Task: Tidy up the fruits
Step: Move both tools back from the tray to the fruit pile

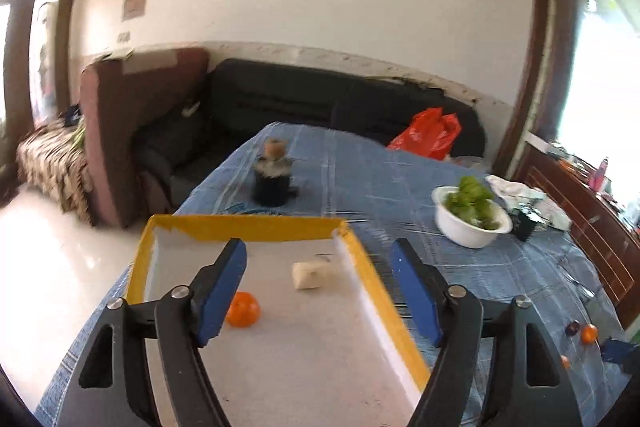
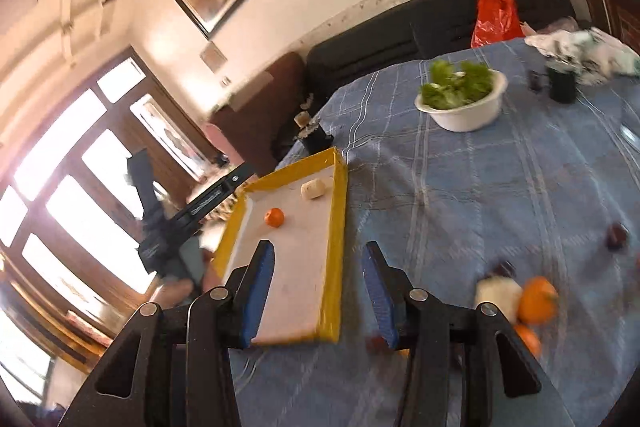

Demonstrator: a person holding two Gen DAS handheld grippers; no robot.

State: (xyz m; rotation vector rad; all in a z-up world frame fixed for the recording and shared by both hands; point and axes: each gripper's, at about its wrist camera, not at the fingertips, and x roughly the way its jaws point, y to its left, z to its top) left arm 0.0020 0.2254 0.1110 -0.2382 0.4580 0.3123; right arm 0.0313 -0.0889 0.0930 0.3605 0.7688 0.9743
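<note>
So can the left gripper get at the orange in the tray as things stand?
Probably yes: the left gripper is open above the tray, and the orange lies uncovered by its left finger, apart from the pale piece.

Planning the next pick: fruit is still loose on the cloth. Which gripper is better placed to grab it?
Right. The right gripper hangs open near the loose orange; the left gripper, also open, is over the yellow-rimmed tray, far from it.
</note>
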